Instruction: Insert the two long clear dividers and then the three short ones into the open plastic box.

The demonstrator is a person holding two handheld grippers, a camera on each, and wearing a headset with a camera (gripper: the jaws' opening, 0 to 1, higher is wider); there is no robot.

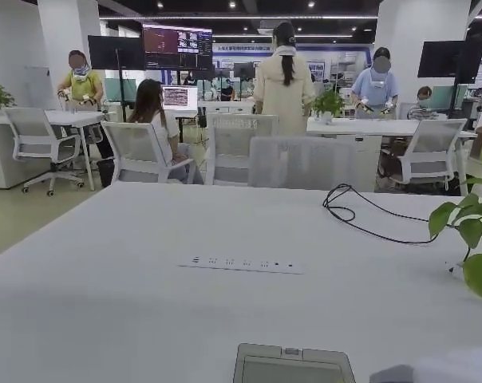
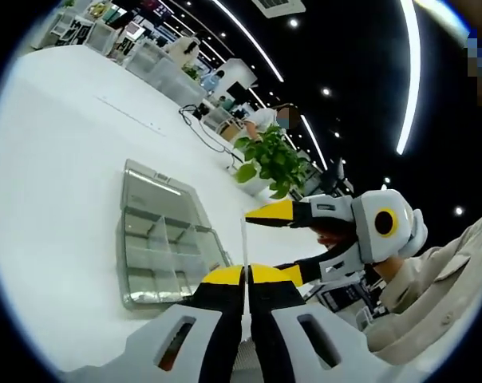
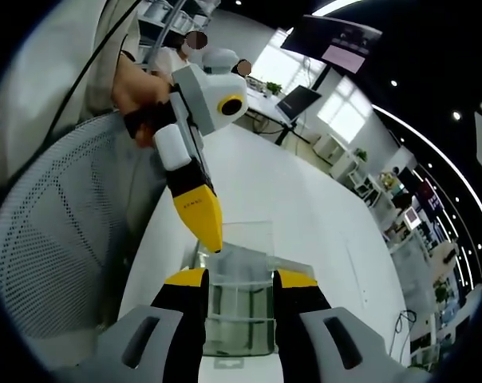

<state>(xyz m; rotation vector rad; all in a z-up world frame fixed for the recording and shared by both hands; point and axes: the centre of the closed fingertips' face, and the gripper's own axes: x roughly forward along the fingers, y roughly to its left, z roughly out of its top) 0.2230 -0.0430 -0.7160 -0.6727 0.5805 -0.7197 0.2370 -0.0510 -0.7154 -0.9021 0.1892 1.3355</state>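
Left gripper view: the left gripper (image 2: 245, 275) has its jaws pinched flat on a clear divider (image 2: 242, 239), held edge-on close by the near end of the open plastic box (image 2: 128, 239). The right gripper (image 2: 261, 243) comes in beside it with jaws spread to the divider's two edges; whether they press on it I cannot tell. The box lies on the white table (image 2: 57, 199) with compartments already walled off inside. Beyond the box, the head view shows a power strip (image 1: 241, 263), then a black cable (image 1: 361, 215).
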